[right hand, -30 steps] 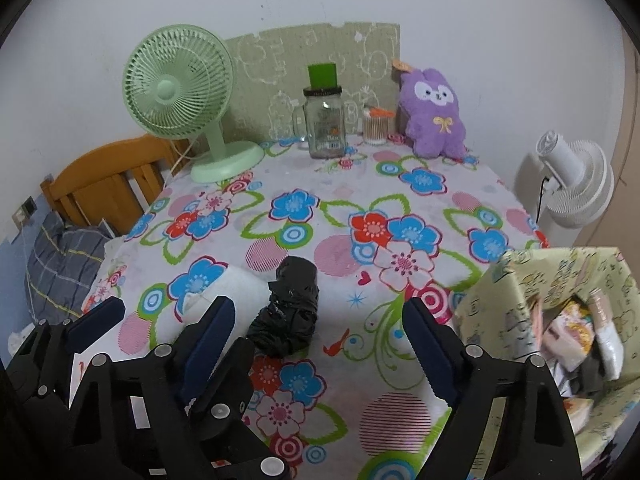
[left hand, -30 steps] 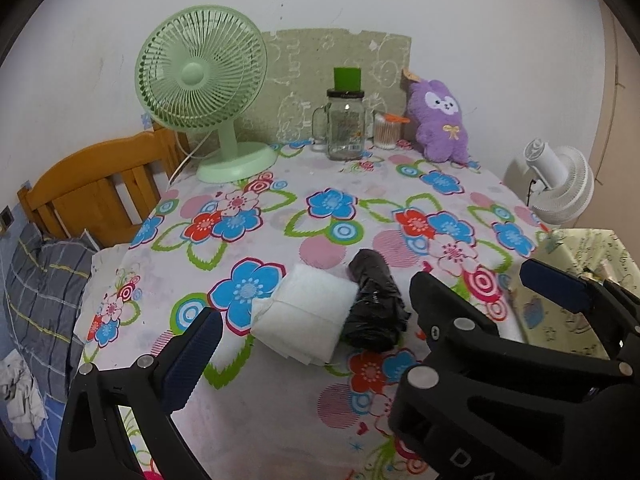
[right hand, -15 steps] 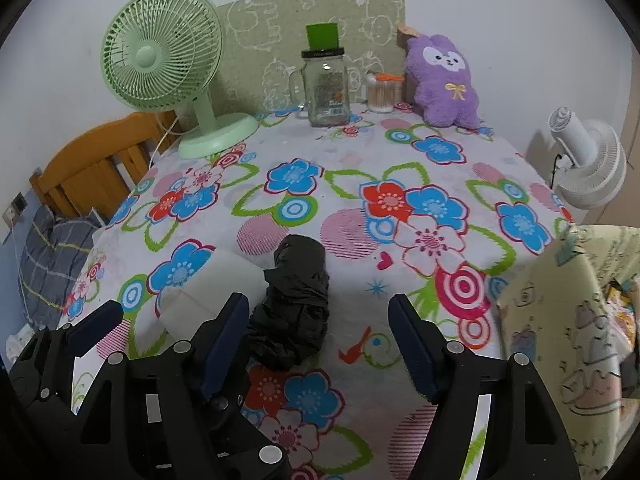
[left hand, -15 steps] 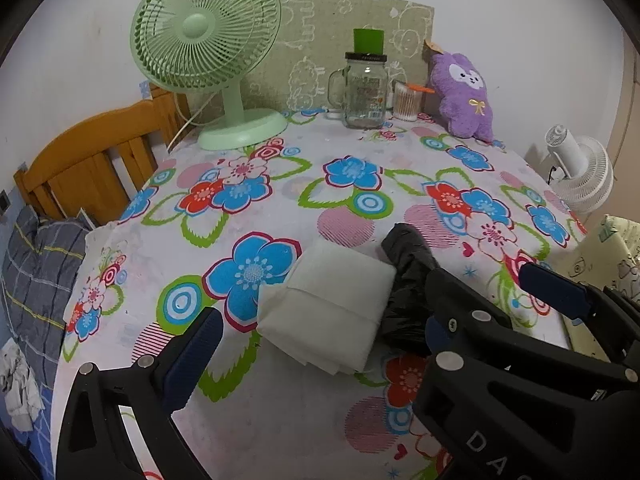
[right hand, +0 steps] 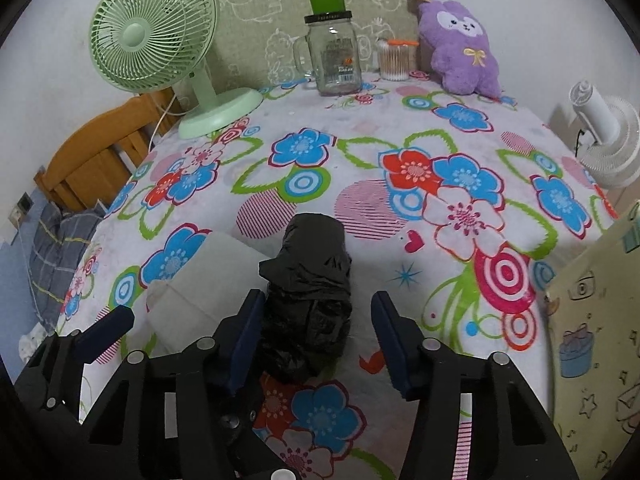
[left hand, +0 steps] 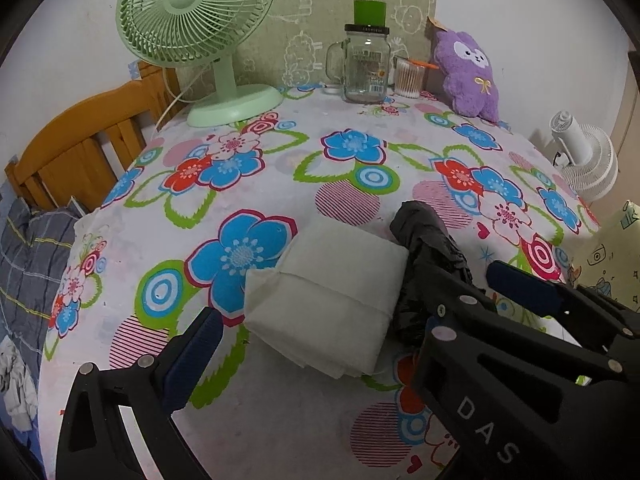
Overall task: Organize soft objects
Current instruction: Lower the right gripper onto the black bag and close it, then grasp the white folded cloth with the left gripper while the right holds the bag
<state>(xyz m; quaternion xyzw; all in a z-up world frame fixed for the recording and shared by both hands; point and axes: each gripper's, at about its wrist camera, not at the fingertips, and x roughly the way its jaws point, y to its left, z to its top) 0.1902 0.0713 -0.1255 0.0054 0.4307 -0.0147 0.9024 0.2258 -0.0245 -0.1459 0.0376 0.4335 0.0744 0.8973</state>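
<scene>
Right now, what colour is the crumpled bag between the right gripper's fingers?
Black, glossy plastic bag; it shows best in the right wrist view.

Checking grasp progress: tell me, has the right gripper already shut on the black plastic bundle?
No, the right gripper is open, its jaws spread either side of the black plastic bundle on the table.

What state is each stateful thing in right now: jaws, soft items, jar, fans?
Left gripper: open, straddling the white pack.
Right gripper: open, straddling the black bag roll.
White pack: flat, ungripped.
Black bag roll: lying, ungripped.
Jar: upright, lidded.
Green fan: upright.
</scene>
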